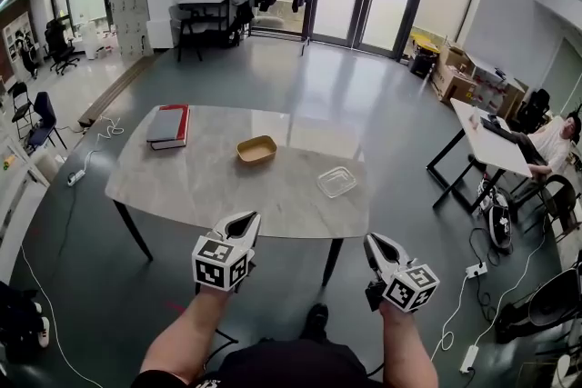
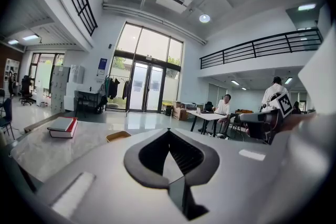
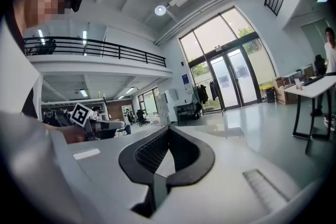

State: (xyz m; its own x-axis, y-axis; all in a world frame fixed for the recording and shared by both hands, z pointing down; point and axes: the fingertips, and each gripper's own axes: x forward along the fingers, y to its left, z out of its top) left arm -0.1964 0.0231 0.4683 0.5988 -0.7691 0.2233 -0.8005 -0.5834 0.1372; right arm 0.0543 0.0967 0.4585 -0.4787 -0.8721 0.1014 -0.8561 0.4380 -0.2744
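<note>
We hold the left tool (image 1: 242,224) and right tool (image 1: 378,247) just short of the desk (image 1: 209,186), both pinched closed on nothing. On the desk, the yellow tray (image 1: 256,149) sits mid-top, the clear container (image 1: 336,182) to its right, and a red book (image 1: 169,124) far left.

yellow tray (image 1: 256,149): empty, upright, mid-table (image 1: 182,186) | clear container (image 1: 336,182): empty, near right of it
</note>
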